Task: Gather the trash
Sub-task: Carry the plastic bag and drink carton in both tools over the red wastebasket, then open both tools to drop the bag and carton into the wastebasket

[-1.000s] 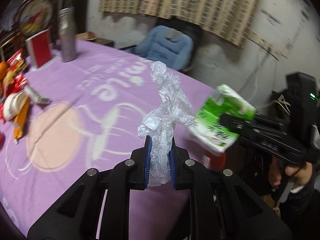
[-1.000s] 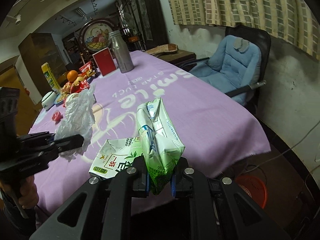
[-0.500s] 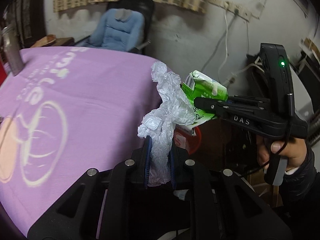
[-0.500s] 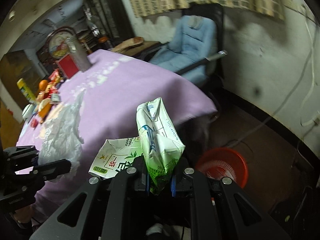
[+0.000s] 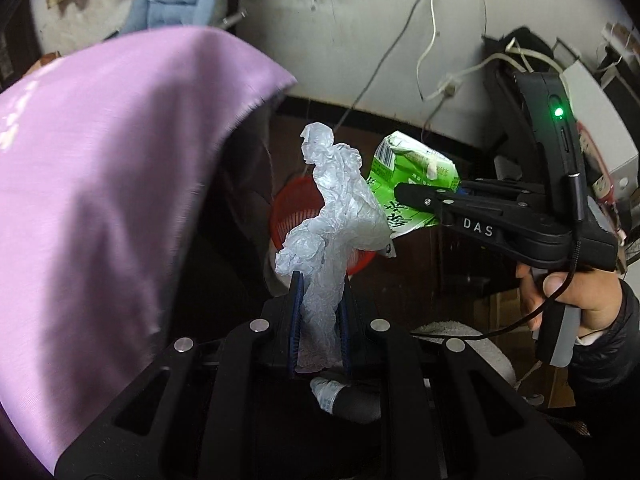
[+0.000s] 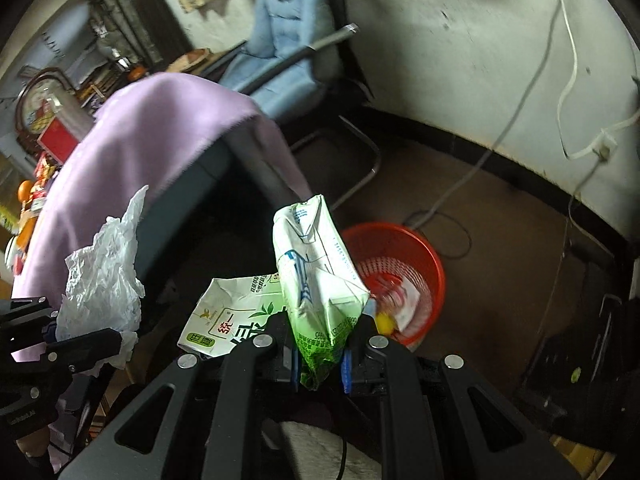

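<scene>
My left gripper (image 5: 319,300) is shut on a crumpled white plastic bag (image 5: 334,216), which stands up from the blue pads. My right gripper (image 6: 320,354) is shut on a crushed green and white drink carton (image 6: 316,276). Both point down past the table's corner toward a red mesh waste basket (image 6: 424,256) on the floor. In the left wrist view the red mesh waste basket (image 5: 292,216) shows behind the bag, with the drink carton (image 5: 412,176) in the right gripper (image 5: 404,192) just right of it. The plastic bag (image 6: 104,280) appears at the left of the right wrist view.
The table with its purple cloth (image 5: 100,168) fills the left side, its corner (image 6: 240,108) hanging near the basket. A blue padded chair (image 6: 288,44) stands by the wall. White cables (image 6: 572,80) hang on the wall. Snacks and a red box (image 6: 56,140) lie at the table's far end.
Both grippers have swung off the table top to the right and tilted down, each keeping its hold. The red basket on the floor has come into view below them.
</scene>
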`<state>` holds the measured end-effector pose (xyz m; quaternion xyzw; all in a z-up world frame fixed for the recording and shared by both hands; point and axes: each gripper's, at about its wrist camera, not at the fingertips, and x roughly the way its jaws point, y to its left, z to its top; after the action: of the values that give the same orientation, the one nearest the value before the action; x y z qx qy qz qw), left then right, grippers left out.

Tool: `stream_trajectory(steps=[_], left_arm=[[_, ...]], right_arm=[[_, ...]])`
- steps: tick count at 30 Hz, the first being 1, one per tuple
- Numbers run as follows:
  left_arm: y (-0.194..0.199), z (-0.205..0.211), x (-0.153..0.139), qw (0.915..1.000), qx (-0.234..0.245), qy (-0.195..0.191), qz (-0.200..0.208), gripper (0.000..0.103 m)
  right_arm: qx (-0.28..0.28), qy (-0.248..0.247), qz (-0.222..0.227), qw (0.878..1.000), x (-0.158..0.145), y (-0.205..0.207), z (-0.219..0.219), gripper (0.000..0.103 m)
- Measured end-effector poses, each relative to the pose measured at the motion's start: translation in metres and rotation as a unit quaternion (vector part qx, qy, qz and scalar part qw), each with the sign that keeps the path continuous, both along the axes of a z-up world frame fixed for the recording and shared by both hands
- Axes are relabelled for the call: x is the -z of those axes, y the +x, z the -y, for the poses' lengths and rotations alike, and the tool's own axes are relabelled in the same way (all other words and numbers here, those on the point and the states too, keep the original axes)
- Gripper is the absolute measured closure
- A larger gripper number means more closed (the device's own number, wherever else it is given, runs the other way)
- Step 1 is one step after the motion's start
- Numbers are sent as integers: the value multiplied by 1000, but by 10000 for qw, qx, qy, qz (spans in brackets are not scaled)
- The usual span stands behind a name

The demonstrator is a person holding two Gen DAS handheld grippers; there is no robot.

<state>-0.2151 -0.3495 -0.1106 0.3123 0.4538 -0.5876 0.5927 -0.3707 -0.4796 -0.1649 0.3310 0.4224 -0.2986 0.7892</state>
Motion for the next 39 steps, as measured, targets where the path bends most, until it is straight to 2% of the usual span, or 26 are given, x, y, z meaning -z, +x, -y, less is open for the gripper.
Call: stream_trajectory(steps=[10,19,25,31,34,36,37,38,39], left_arm=[[-25,38,49,9976,326,600,-64,86],[-24,69,105,9923,464,1130,-224,86],[-19,107,141,9878,304,1456,-465,86],[-17,137,169,9832,56,1734,-563,85],[-17,143,179,9813,-34,1862,-492,81],[-14,146,185,9789,-144,2004,-363,70],[-11,143,186,9783,-183,2038,-339,59],[-9,143,187,9777,-221,2062,-335,48],[-6,143,187,9774,-269,2067,-362,43]], right_arm=[[435,508,-525,9964,71,-19,28,88],[762,1100,-849,9874,136,-36,45,88],[935,1207,-798,9851,161,-34,65,88],[937,1121,-990,9843,175,-24,83,88],[921,1193,-1094,9825,185,-20,88,88],[899,1235,-1136,9817,189,-17,91,86],[880,1244,-1179,9813,190,-14,92,79],[864,1242,-1195,9812,189,-12,92,64],[866,1211,-1192,9816,187,-10,91,56]])
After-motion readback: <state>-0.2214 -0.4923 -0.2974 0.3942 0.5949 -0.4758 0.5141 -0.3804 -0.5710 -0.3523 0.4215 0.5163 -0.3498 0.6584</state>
